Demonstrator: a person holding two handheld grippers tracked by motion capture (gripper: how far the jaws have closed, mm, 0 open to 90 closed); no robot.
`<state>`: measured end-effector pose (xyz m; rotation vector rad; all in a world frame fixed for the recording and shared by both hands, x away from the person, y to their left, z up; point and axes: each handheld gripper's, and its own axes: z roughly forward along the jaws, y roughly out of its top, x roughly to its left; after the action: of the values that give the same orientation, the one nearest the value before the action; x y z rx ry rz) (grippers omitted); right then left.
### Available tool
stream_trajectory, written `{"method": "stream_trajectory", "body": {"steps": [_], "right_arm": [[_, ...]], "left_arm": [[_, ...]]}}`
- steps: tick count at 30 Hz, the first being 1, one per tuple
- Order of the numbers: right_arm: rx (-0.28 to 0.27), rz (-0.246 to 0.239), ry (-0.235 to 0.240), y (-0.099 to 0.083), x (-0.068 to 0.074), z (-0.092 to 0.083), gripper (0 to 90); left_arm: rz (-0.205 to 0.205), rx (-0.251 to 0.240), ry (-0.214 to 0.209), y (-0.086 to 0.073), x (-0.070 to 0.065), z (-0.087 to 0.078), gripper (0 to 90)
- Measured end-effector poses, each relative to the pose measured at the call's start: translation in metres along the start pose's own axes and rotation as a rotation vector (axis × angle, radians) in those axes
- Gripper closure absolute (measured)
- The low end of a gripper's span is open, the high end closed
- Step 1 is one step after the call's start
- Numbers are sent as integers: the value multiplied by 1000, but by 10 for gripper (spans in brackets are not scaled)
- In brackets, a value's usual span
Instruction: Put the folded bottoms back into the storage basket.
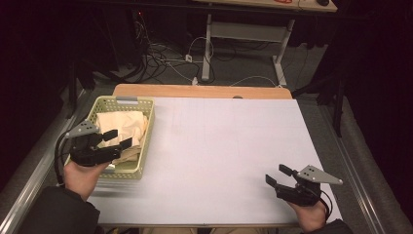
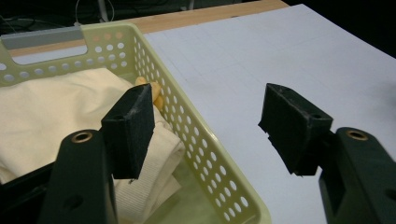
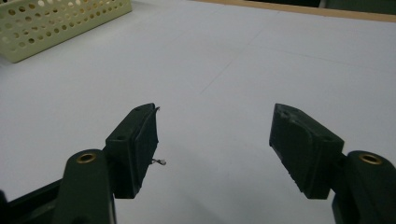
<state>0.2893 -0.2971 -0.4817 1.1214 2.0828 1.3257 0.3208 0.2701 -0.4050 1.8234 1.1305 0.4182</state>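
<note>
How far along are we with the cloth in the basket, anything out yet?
Nothing looks out yet: the folded cream cloth lies in the pale green perforated plastic basket, and the white table top is bare. In hand: the left gripper hovers over the basket, jaws open, one over the cloth, holding nothing. The right gripper waits open over the table. Gripping and lifting the cloth remain.

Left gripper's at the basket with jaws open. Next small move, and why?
Probably shift the left gripper further left over the basket and lower it onto the folded cream cloth. Its open jaws straddle the basket's wall, one above the cloth, one outside, nothing gripped. The right gripper waits open over the table.
</note>
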Motion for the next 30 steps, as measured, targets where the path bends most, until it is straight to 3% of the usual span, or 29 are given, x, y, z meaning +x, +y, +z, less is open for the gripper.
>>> {"method": "stream_trajectory", "body": {"steps": [14,18,30], "right_arm": [[-9,10,0,0,-1,-2,326],[-9,10,-1,0,-1,-2,326],[-10,10,-1,0,-1,-2,326]], "left_arm": [[-9,-23,11,-16,-3,-5,316],[-41,-44,-11,-21,-2,-9,316],[-25,-65,14,-31,-6,-18,305]]}}
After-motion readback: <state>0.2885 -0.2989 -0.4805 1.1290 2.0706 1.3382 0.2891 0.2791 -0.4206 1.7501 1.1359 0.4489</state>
